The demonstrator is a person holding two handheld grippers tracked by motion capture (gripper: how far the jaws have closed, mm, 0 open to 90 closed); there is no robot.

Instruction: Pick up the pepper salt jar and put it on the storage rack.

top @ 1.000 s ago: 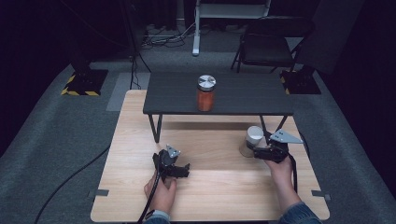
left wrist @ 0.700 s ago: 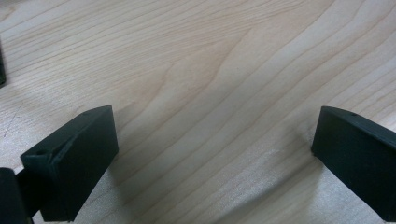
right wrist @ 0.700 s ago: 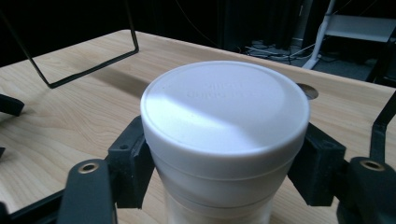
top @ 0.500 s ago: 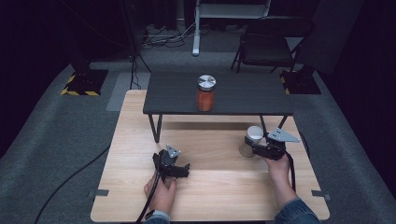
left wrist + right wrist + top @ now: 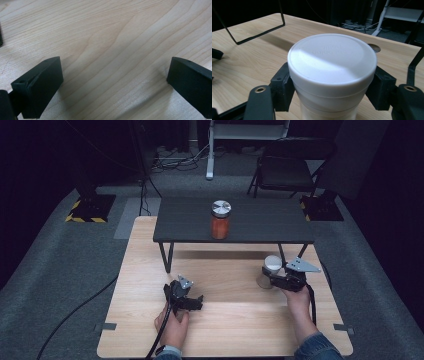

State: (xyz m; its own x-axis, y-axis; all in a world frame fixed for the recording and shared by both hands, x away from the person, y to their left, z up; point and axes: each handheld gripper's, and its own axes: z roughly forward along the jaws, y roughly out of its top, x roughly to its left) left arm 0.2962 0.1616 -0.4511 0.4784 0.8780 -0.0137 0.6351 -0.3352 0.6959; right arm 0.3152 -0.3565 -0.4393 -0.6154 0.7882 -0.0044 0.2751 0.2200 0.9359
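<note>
A white-lidded jar (image 5: 332, 72) stands on the wooden table (image 5: 235, 320) at the right, by the leg of the small black table. My right gripper (image 5: 270, 278) is shut on it: both pads press its sides just under the lid (image 5: 332, 57). The jaws closed onto it within the last second. My left gripper (image 5: 194, 302) rests low over the bare wood near the table's middle-left, jaws wide open with nothing between them; its fingers (image 5: 40, 85) frame plain wood grain. An orange jar with a silver lid (image 5: 220, 219) stands on the black table (image 5: 270, 220).
The black table's thin metal legs (image 5: 166, 257) stand on the wood between the two grippers and the far edge. A round cable hole (image 5: 374, 47) lies in the wood behind the white jar. Beyond the table are a chair (image 5: 285, 165) and floor cables.
The right gripper's jaws have closed around the white-lidded jar, which earlier stood free just ahead of them. The left gripper has not moved.
</note>
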